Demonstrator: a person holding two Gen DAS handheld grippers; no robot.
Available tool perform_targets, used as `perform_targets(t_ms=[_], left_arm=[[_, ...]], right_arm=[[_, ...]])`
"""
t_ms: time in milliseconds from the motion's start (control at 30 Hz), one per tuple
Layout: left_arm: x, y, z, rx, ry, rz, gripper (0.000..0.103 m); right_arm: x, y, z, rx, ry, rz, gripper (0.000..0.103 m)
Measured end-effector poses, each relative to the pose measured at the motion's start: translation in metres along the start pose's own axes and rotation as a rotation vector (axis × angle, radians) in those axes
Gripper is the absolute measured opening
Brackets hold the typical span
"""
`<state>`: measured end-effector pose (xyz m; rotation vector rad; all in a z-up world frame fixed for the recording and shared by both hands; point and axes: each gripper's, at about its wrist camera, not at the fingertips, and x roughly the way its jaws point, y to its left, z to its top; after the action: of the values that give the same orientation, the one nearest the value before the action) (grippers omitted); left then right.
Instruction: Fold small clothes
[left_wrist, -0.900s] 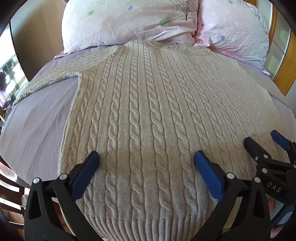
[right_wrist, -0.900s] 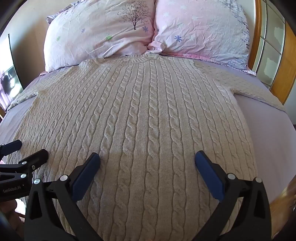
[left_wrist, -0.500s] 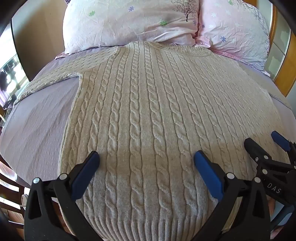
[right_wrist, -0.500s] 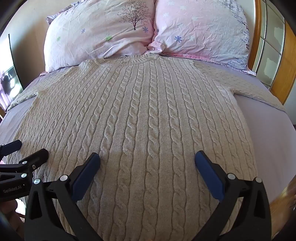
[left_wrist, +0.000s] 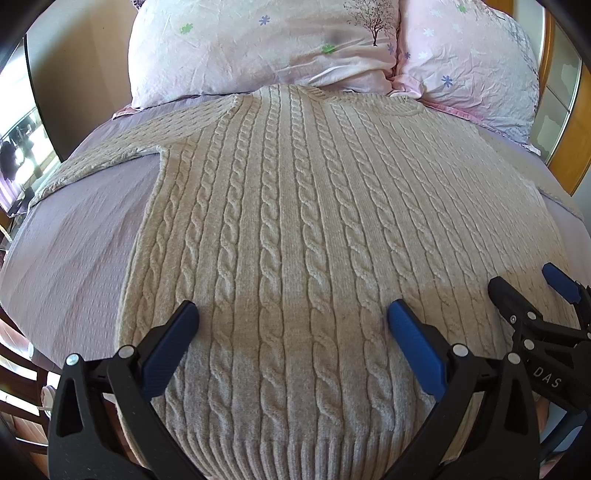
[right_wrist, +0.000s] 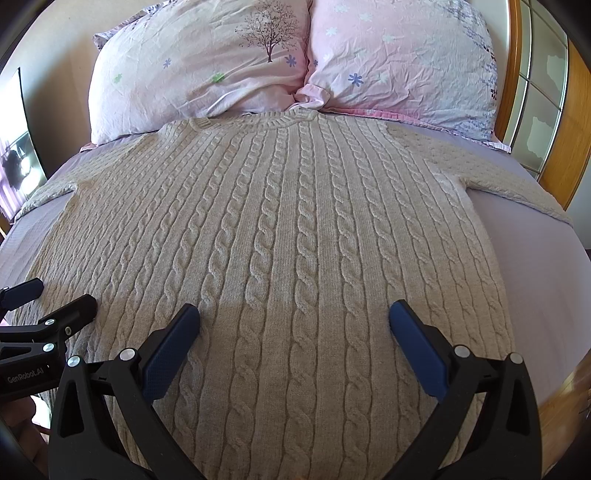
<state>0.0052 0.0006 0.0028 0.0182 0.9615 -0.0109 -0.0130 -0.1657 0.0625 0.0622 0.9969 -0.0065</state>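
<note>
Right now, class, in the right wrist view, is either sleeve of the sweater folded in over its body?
No: the sweater lies flat on the bed with both sleeves spread outward.

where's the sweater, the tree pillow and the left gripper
sweater (right_wrist: 288, 240), right wrist view, middle of the cable-knit body
tree pillow (right_wrist: 192, 66), right wrist view, pink cover left of the printed tree
left gripper (left_wrist: 293, 314), left wrist view, midway between its open blue fingertips

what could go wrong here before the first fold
Both tools, left tool and right tool, hang open over the sweater near its hem; thick cable knit may bunch or slip from a shallow pinch. The collar touches the pillows, so a fold could drag them.
</note>
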Motion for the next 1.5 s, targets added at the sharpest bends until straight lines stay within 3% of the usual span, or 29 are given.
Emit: perform_targets(t_ms=[1500], left_arm=[[-0.0035,0.0038,0.0004,-0.001,-0.015,0.002,0.101]], right_arm=[[-0.0011,-0.0004,0.0007,0.000,-0.006,-0.001,0.102]])
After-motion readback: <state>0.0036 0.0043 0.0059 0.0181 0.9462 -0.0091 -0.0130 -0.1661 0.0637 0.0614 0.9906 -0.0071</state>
